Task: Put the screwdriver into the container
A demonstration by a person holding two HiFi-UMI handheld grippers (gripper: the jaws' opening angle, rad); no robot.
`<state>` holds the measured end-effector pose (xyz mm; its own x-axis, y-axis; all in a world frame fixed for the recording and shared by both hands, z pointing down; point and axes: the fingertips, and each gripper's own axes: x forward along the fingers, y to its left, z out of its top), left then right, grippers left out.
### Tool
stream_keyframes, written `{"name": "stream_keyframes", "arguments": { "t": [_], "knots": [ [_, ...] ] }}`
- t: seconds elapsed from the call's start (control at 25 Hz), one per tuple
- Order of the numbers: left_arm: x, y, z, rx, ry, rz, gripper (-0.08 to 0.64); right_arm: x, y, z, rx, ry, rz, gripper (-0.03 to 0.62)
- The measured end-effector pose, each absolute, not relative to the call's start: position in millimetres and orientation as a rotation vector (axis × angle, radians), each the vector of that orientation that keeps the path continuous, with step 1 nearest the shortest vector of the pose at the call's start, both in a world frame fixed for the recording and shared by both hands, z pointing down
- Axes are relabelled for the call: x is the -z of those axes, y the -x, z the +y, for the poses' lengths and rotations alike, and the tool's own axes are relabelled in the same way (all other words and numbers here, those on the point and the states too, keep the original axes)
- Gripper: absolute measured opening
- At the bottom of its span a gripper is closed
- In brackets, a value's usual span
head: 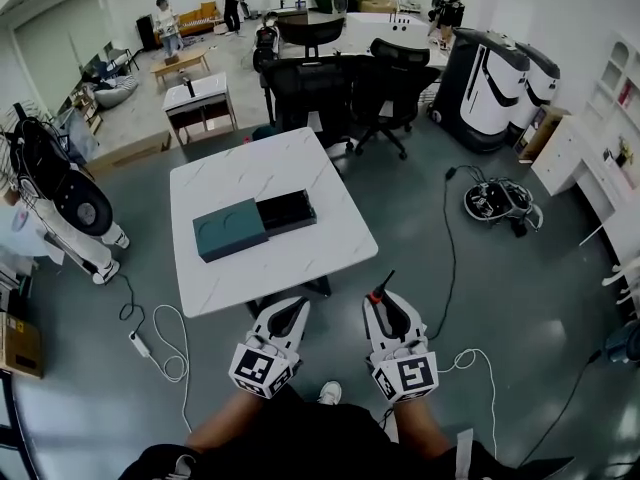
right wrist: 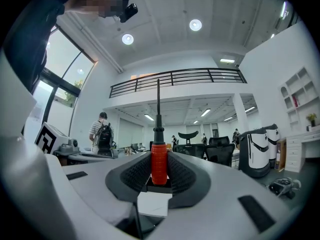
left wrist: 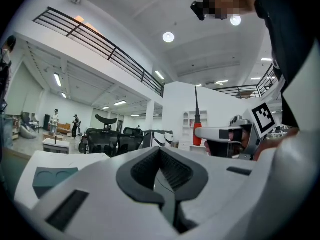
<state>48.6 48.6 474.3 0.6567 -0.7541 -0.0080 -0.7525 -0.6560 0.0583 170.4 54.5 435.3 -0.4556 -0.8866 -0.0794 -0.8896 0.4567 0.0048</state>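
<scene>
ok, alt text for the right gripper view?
The right claw grips a red-handled screwdriver upright, its dark shaft pointing up. Behind: a bright office hall with a balcony railing, black chairs and a person with a backpack.

Bright ceiling downlights, soft shadows, strong fisheye bending, dark vignetted corners

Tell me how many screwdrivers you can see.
1. The screwdriver is clamped by its red handle in the right gripper, short of the table. None shows on the table, though the dark container could hide one.
</scene>
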Motion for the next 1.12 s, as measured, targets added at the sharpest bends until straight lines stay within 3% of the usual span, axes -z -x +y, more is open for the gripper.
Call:
{"name": "stream_keyframes", "arguments": {
  "t": [0.52,0.92,1.12],
  "knots": [
    [-481.7,-36.7,-13.7,-0.009,-2.806,-1.339,0.006,-429.1,-171.5,-13.3,-0.182,1.602,2.641,0.107],
    [-465.7,-1.7,-112.3,0.104,-2.822,-1.363,0.006,-418.2,-124.3,-105.1,-0.234,1.57,2.661,0.107],
    [-472.1,25.3,-154.4,-0.003,-2.859,-1.333,0.006,-424.1,-87.2,-151.2,-0.228,1.54,2.736,0.107]
  ]
}}
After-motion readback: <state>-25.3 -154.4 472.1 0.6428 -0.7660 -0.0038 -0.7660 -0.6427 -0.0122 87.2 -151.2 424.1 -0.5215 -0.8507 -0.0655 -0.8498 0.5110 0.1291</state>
